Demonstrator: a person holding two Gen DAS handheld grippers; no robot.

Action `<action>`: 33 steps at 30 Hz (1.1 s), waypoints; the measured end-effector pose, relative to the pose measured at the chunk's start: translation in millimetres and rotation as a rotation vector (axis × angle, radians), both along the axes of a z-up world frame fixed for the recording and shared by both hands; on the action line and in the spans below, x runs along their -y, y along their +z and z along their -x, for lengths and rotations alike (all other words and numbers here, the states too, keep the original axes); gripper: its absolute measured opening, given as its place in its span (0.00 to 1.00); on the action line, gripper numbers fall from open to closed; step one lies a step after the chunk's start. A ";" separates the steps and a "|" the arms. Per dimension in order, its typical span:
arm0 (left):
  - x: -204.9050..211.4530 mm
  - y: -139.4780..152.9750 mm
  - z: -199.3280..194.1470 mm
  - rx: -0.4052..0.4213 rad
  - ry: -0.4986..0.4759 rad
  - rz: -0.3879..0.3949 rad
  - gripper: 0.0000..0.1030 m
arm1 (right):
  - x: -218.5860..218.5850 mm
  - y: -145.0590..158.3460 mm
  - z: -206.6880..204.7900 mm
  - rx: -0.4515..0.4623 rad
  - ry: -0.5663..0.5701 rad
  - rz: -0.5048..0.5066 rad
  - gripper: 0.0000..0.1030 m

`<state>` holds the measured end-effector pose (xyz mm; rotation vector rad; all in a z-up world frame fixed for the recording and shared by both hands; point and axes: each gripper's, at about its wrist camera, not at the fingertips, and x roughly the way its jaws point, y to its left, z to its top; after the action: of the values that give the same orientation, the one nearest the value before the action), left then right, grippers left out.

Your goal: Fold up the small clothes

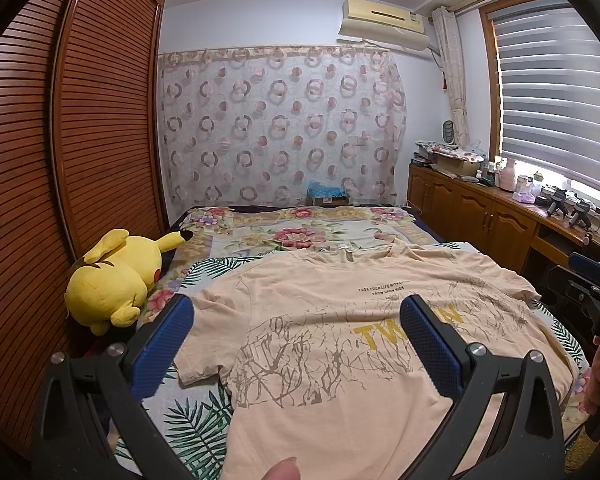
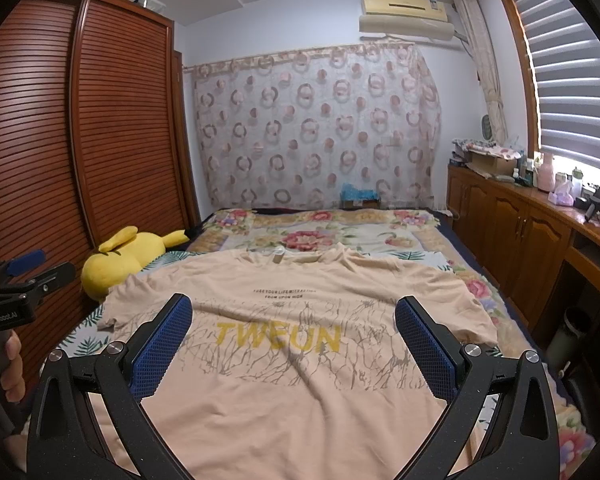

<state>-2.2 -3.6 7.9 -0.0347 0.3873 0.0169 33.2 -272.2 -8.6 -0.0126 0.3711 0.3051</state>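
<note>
A peach T-shirt (image 1: 332, 340) (image 2: 300, 360) with yellow "TWEUN" lettering and a grey branch print lies spread flat, front up, on the bed, collar at the far end. My left gripper (image 1: 296, 312) hovers open above the shirt's left half, with its left sleeve (image 1: 204, 344) just inside the left finger. Over the middle of the shirt my right gripper (image 2: 294, 312) stands open, nothing between its blue pads (image 2: 164, 344). The right gripper also shows at the right edge of the left wrist view (image 1: 592, 284), and the left one at the left edge of the right wrist view (image 2: 20, 276).
A yellow plush toy (image 1: 116, 280) (image 2: 128, 256) lies on the bed's left side against a slatted wooden wardrobe (image 1: 60, 160). A floral bedspread (image 1: 300, 228) covers the far half. A wooden cabinet (image 2: 520, 224) with bottles lines the right wall under the window.
</note>
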 end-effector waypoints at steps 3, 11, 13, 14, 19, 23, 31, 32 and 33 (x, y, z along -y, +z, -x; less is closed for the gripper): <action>0.3 -0.3 0.0 0.000 -0.001 -0.001 1.00 | 0.0 0.2 0.0 -0.001 0.001 -0.001 1.00; 0.8 -0.4 0.1 0.001 0.000 -0.002 1.00 | 0.5 0.2 -0.4 -0.001 0.001 -0.002 1.00; 1.3 -0.1 0.2 0.000 0.000 -0.002 1.00 | 0.7 0.1 -0.6 -0.001 0.001 -0.002 1.00; 1.0 -0.5 0.1 0.000 0.000 -0.002 1.00 | 0.8 0.1 -0.6 -0.001 0.001 -0.002 1.00; 1.7 -0.2 0.3 0.002 -0.001 -0.002 1.00 | 1.4 -0.6 -0.9 -0.001 0.001 -0.003 1.00; -1.1 3.9 2.6 0.002 0.000 -0.003 1.00 | 1.8 -1.3 -1.1 -0.001 0.002 -0.003 1.00; -0.5 4.4 2.9 0.003 0.000 -0.003 1.00 | 2.8 -2.9 -1.5 0.000 0.001 -0.003 1.00; -0.7 4.0 2.7 0.002 0.000 -0.003 1.00 | 2.9 -3.2 -1.5 -0.001 0.002 -0.004 1.00; 0.0 5.0 3.2 0.002 0.001 -0.003 1.00 | 3.0 -3.2 -1.5 -0.001 0.002 -0.004 1.00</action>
<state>-5.4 -3.6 12.9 -0.0320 0.3856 0.0179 34.7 -275.2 -11.9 -0.0086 0.3711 0.3078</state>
